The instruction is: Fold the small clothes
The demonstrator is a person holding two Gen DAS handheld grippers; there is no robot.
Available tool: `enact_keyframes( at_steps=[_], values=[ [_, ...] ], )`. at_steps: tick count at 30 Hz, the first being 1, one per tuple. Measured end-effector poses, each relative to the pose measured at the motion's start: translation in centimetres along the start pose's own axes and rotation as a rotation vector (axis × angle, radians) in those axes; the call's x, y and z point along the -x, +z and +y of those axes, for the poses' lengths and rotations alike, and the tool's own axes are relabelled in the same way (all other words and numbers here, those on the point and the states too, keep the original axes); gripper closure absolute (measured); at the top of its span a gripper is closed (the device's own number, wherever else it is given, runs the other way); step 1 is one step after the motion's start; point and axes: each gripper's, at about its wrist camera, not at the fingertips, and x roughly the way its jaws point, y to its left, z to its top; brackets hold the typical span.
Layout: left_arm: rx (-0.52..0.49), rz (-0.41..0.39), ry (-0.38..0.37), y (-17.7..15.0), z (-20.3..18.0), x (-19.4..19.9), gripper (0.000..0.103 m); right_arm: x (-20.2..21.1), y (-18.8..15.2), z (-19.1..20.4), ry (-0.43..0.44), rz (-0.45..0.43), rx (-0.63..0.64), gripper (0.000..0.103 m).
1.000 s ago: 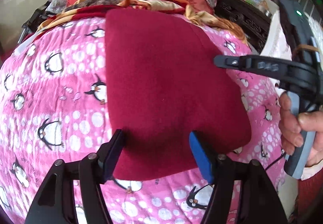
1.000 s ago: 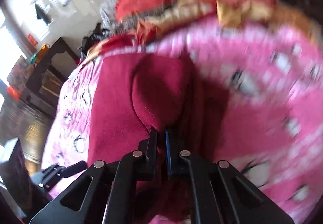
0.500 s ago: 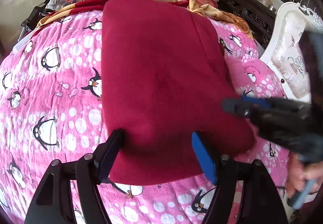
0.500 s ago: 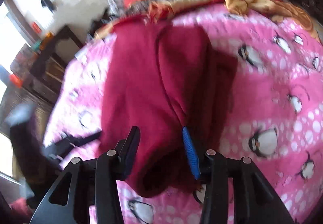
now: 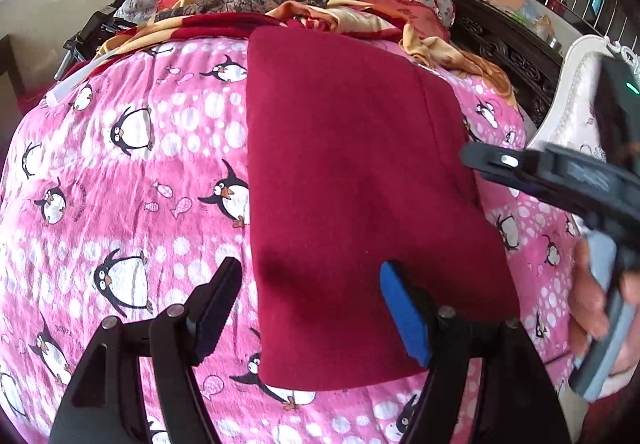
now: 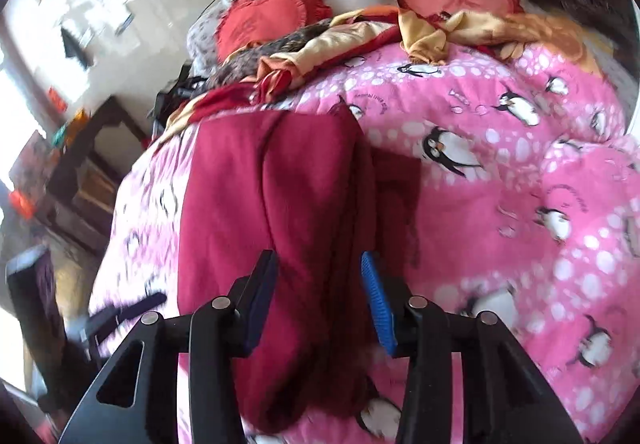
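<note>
Two grippers — left gripper point(image 5: 308, 308) wide open, right gripper point(image 6: 320, 296) jaws opening — straddle a folded red cloth point(image 5: 352, 204) on the bed point(image 5: 120, 184), gripping nothing.

Bright daylight, sharp left view; right view smeared with motion blur, window glare left, fisheye-bent dark corners.

Dark red garment point(image 5: 352, 204) on pink penguin-patterned blanket point(image 5: 132, 184).
</note>
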Motion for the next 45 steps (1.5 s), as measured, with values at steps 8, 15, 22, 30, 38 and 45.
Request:
enact_keyframes(
  at_steps=[8, 15, 22, 30, 38, 45],
  values=[
    [-0.009, 0.01, -0.009, 0.7, -0.6, -1.1, 0.028, -2.3, 1.6, 0.0, -0.041, 0.002, 0.019, 0.103],
    [0.028, 0.012, -0.06, 1.5, 0.5, -1.7, 0.026, -2.6, 1.2, -0.9, -0.202, -0.025, 0.089, 0.103],
    [0.123, -0.014, -0.16, 2.3, 3.5, -2.3, 0.016, 0.6, 0.5, -2.3, -0.082, -0.12, 0.008, 0.06],
    [0.144, 0.04, -0.257, 2.9, 4.1, -5.3, 0.008, -3.4, -0.7, -4.9, 0.11, 0.007, -0.132, 0.047],
    [0.206, 0.088, -0.353, 3.1, 3.9, -6.9, 0.028, -6.1, -0.3, -4.1, 0.219, 0.033, -0.167, 0.041],
    [0.214, 0.078, -0.351, 3.1, 5.4, -1.7, 0.051, -2.5, 0.1, 0.5, 0.178, 0.04, -0.032, 0.085]
  ],
)
